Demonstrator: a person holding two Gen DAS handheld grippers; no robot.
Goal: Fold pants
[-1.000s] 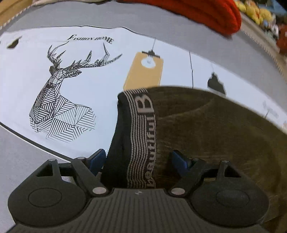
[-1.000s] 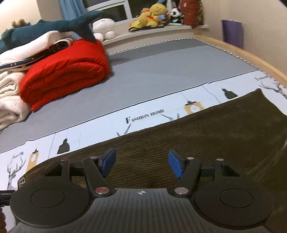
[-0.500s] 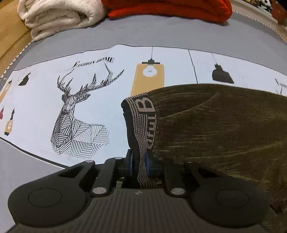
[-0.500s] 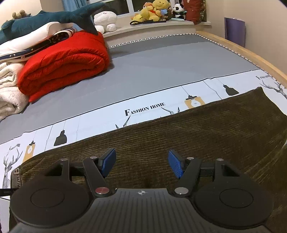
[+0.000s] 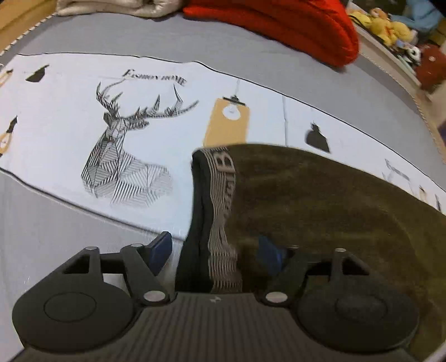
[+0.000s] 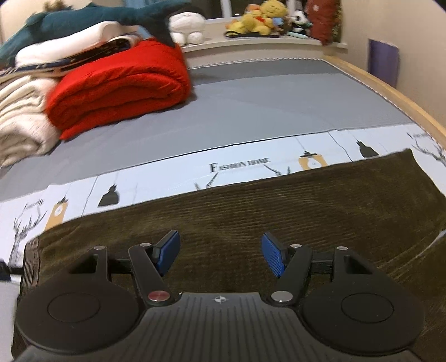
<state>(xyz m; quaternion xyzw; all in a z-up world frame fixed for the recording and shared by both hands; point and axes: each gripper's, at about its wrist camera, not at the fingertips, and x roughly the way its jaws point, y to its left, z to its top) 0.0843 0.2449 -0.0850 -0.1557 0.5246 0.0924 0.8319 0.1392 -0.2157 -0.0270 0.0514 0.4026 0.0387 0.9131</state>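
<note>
Dark olive corduroy pants [image 5: 320, 200] lie flat on the bed, and their striped, lettered waistband [image 5: 223, 195] runs toward my left gripper [image 5: 214, 250]. Its jaws are opening. The waistband stands between the blue pads [image 5: 161, 247], which do not press on it. In the right wrist view the same pants [image 6: 278, 211] spread across the lower half, with the waistband end at the far left. My right gripper [image 6: 220, 253] hovers over the cloth, open, with nothing between its fingers.
The bed has a grey sheet [image 6: 264, 111] with a white printed band showing a deer [image 5: 120, 144] and lamps. A folded red quilt [image 6: 120, 89], pale blankets [image 6: 22, 125] and plush toys [image 6: 259, 19] sit at the back. A wooden bed edge [image 6: 390, 92] runs along the right.
The left gripper stood open around the waistband, pinched it shut half a second ago, and has now spread open again and lifted a little. The right gripper stayed open, its view shifting slightly.
</note>
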